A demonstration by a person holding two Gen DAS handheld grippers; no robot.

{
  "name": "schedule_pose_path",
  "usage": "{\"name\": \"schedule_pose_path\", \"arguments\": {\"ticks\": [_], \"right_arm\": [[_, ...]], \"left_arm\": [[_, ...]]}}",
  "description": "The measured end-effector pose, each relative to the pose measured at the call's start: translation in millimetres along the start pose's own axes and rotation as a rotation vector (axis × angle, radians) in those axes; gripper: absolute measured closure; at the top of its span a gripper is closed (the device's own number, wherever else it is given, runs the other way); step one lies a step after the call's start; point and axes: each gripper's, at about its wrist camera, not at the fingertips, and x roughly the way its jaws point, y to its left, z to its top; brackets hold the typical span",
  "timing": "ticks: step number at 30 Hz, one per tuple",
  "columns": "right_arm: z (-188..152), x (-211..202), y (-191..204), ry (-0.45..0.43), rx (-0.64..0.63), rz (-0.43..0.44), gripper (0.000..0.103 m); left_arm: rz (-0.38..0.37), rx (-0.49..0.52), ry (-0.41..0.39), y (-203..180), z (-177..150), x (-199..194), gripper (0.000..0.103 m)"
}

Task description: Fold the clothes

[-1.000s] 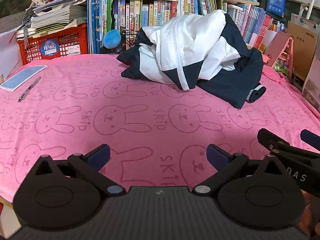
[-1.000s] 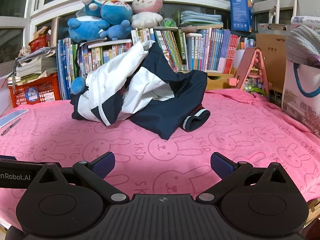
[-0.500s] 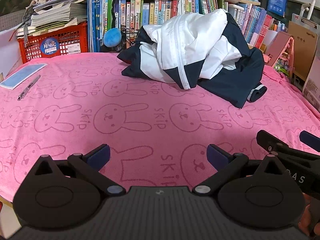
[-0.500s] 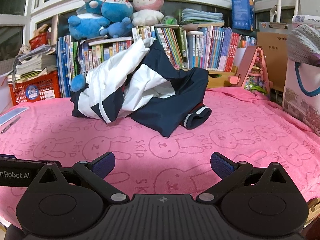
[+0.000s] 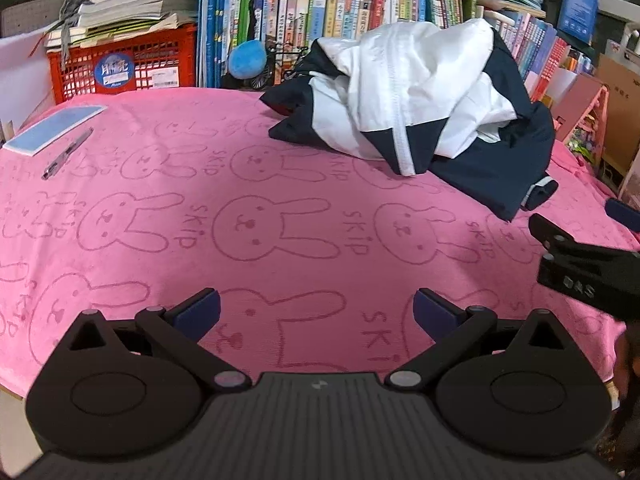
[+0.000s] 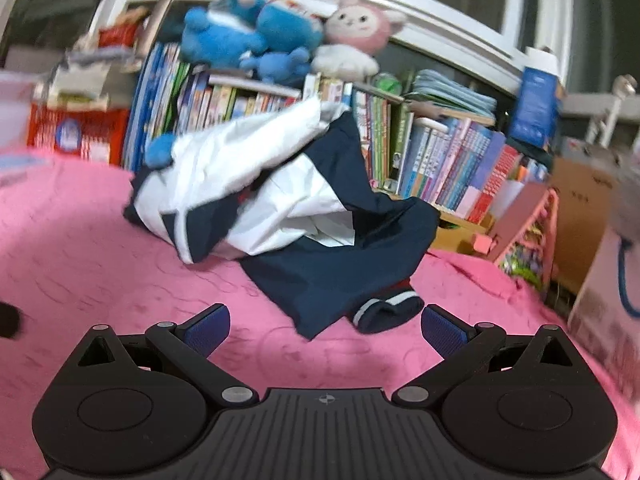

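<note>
Crumpled navy-and-white jacket (image 5: 420, 108) lies heaped at the far edge of the table, on the pink rabbit-print towel (image 5: 280, 232), against the row of books (image 5: 320, 8). Left tool (image 5: 316, 310): fingers apart, empty, over the near edge. Right tool (image 6: 325, 322): fingers apart, empty, just short of the jacket's striped cuff (image 6: 386, 308); view blurred. Pen (image 5: 67, 153) and blue card (image 5: 54, 128) near the left edge.

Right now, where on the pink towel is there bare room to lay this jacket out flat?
The widest bare stretch of the pink towel runs from the left tool up to the crumpled jacket. It is crowded at the far left by the pen and blue card, and behind by the books.
</note>
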Motion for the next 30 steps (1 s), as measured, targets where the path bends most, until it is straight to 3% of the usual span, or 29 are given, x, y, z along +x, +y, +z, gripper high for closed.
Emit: {"name": "schedule_pose_path", "arguments": {"ticks": [5, 6, 9, 10, 14, 16, 18, 20, 21, 22, 24, 26, 29, 30], "right_arm": [[7.8, 55.7, -1.7, 0.077, -0.04, 0.024, 0.002], [9.6, 67.3, -1.0, 0.097, -0.041, 0.046, 0.011], [14.6, 95.9, -3.2, 0.172, -0.016, 0.078, 0.078], [16.9, 101.2, -5.5, 0.188, -0.009, 0.053, 0.084], [28.7, 104.2, -44.2, 0.176, 0.149, -0.075, 0.087], [33.9, 100.7, -60.9, 0.154, 0.191, -0.202, 0.091], [37.2, 91.7, -71.0, 0.094, 0.159, -0.359, 0.091], [42.3, 76.9, -82.3, 0.052, 0.168, -0.297, 0.087], [45.6, 69.2, -84.8, 0.042, 0.18, -0.181, 0.076], [48.6, 63.9, -80.5, 0.038, 0.18, -0.035, 0.045], [53.5, 57.2, -59.1, 0.027, 0.146, 0.237, 0.006], [55.9, 63.3, -19.4, 0.025, 0.056, 0.344, 0.004], [59.4, 91.7, 39.5, 0.043, -0.056, 0.331, 0.0], [61.6, 103.2, 54.4, 0.056, -0.068, 0.298, 0.008]], "left_arm": [[-0.001, -0.015, 0.022, 6.6, -1.9, 7.5, 0.0], [0.0, -0.017, 0.024, 8.0, -2.3, 8.1, 0.0], [0.003, -0.024, 0.024, 12.9, -2.2, 8.4, 0.0], [0.004, -0.027, 0.023, 14.4, -2.0, 8.3, 0.0], [0.002, -0.046, 0.024, 21.5, -1.1, 10.3, 0.0], [-0.002, -0.054, 0.031, 24.8, -1.5, 13.1, 0.0], [-0.006, -0.062, 0.037, 27.8, -2.6, 15.7, 0.0], [-0.01, -0.071, 0.039, 30.7, -3.9, 18.0, 0.0], [-0.01, -0.075, 0.038, 31.6, -4.4, 19.1, 0.0], [-0.008, -0.074, 0.033, 31.7, -4.7, 19.6, 0.0], [-0.007, -0.067, 0.03, 31.3, -4.6, 20.0, 0.0], [-0.009, -0.062, 0.028, 32.8, -5.6, 18.0, 0.0], [-0.003, -0.071, 0.001, 41.0, -5.9, 7.2, 0.0], [0.0, -0.075, -0.013, 44.3, -5.6, 2.3, 0.0]]}}
